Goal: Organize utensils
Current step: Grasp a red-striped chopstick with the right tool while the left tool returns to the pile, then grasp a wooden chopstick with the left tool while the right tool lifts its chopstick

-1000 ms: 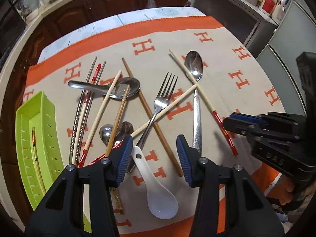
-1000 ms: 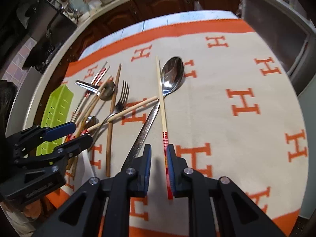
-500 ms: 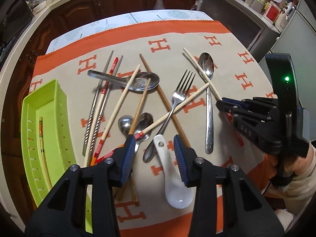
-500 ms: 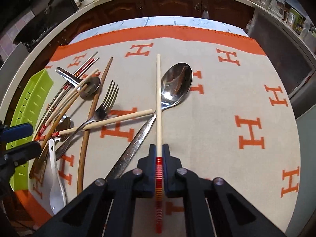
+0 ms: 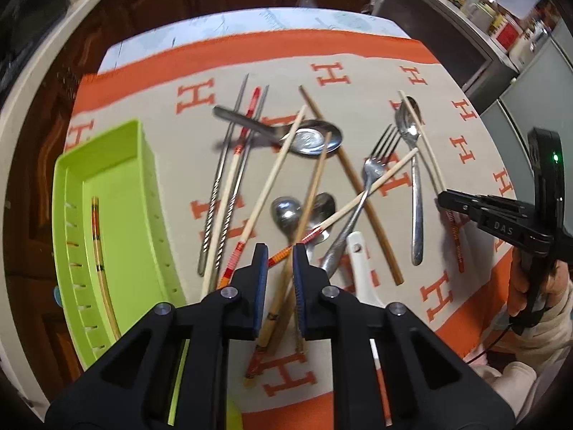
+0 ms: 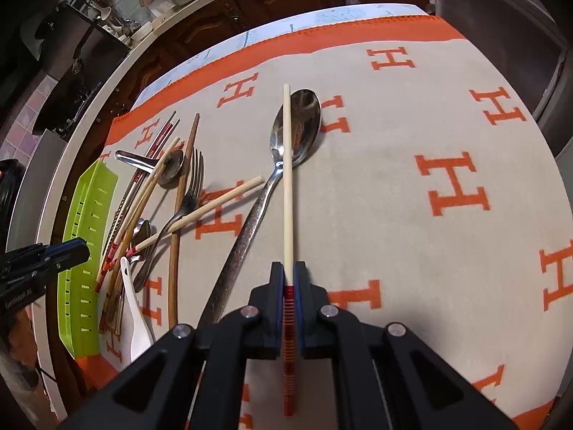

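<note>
The pale chopstick (image 6: 287,186) with the red-banded end is being pinched at that end by the right hand-held gripper (image 6: 288,279), its tip lying along the bowl of the long steel spoon (image 6: 283,150). Left of that spoon, the remaining utensils are lying in a crossed pile: a fork (image 5: 369,179), a white ceramic spoon (image 5: 360,268), several steel spoons and more chopsticks of wood and metal. The left hand-held gripper (image 5: 280,261) is hovering over the near edge of this pile, its jaws slightly parted around nothing. Further left of the pile, the green tray (image 5: 118,165) is holding a single chopstick (image 5: 98,251). Judging from this, sorting is barely begun; nearly every utensil is waiting on the orange-lettered cloth (image 6: 412,215) covering the surface.
</note>
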